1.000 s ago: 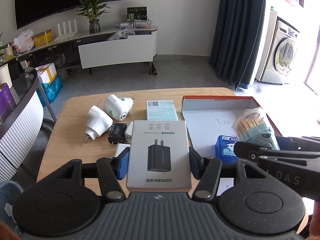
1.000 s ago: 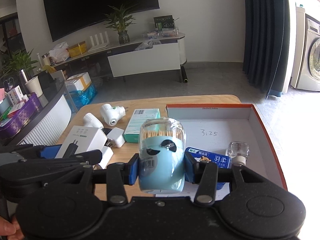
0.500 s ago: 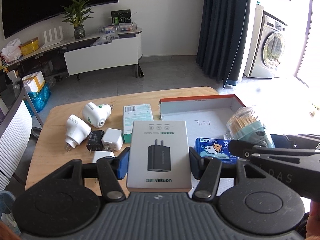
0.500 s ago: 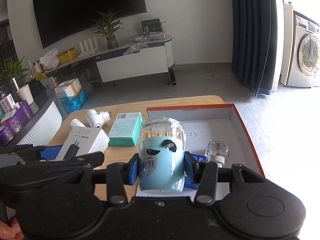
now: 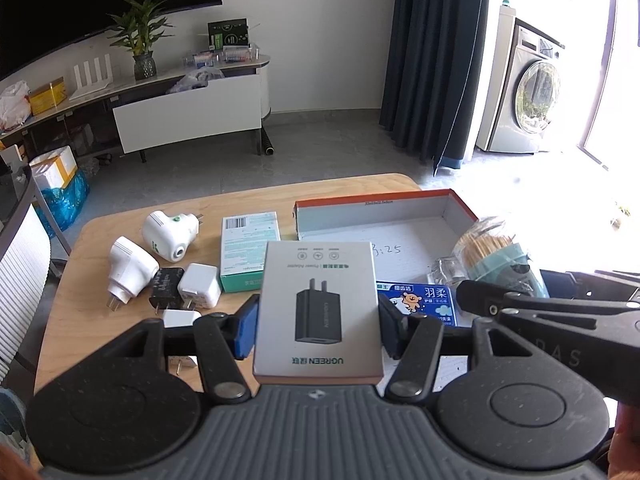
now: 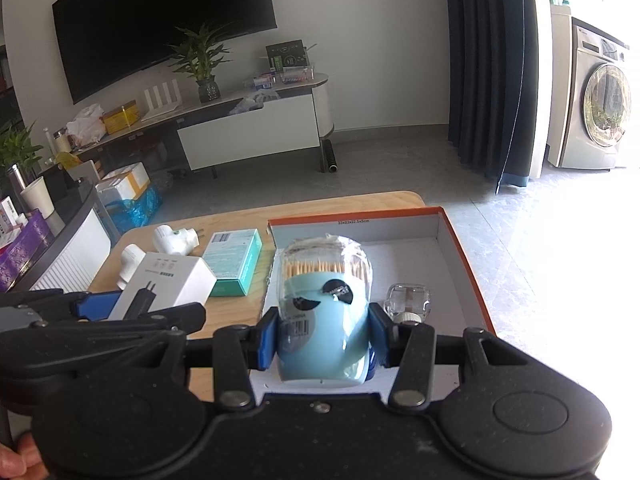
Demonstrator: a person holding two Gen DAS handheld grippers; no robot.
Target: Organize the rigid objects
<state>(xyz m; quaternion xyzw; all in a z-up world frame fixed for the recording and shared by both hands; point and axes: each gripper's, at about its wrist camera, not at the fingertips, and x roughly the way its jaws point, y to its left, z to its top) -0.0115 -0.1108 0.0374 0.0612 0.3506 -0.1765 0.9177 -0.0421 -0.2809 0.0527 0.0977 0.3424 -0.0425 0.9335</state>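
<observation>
**Both grippers loaded over the table**

Left gripper (image 5: 318,326): blue pads clamped on either side of a white flat cardboard charger box (image 5: 318,312) printed with a black plug adapter. Box held face up, above the near edge of the light wooden table (image 5: 80,300).

Right gripper (image 6: 323,338): pads clamped on a light blue toothpick jar with a clear domed lid (image 6: 325,312), wooden sticks visible under the lid. Jar held over the near left part of the open white cardboard tray with orange rim (image 6: 460,240).

Inside the tray: a blue tissue packet with a cartoon bear (image 5: 420,300) and a small clear glass bottle with a ribbed cap (image 6: 408,300), lying beside the jar.

On the table left of the tray: a teal and white carton (image 5: 248,252); two white rounded plug adapters (image 5: 170,230), well apart from the tray; a black charger (image 5: 165,290) touching a white cube charger (image 5: 199,291).
</observation>
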